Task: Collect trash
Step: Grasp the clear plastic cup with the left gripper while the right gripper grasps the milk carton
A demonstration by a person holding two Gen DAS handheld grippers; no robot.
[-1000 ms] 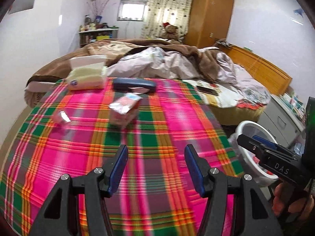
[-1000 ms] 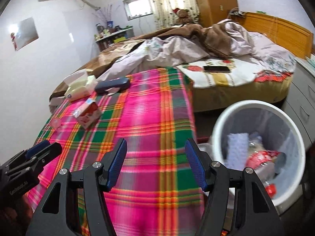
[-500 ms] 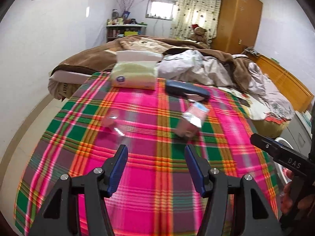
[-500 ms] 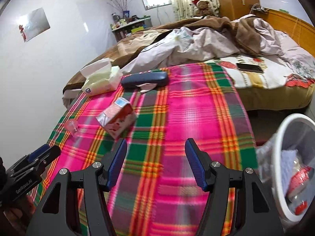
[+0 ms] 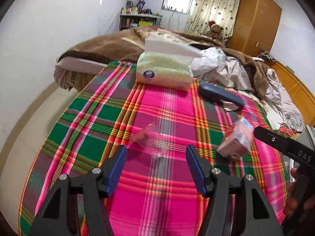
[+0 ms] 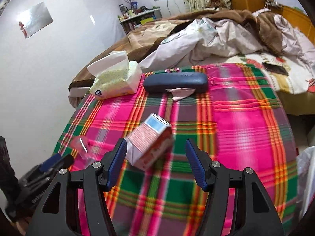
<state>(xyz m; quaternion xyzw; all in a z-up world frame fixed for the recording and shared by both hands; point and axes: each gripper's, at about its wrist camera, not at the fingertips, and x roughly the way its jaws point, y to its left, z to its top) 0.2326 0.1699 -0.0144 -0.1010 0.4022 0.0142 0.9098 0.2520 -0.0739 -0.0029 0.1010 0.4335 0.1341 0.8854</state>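
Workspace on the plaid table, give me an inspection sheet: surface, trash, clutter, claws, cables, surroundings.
Surface: plaid tablecloth, lying flat.
Job's things: crushed carton on its side; clear plastic wrapper; paper scrap at the glasses case.
Clutter: tissue pack; dark blue glasses case.
Claws: left claw open, empty, facing the wrapper; right claw open, empty, carton just ahead of it.
Cables: one hanging below the window.
Surroundings: unmade bed, phone on it, wardrobe, teddy bear.
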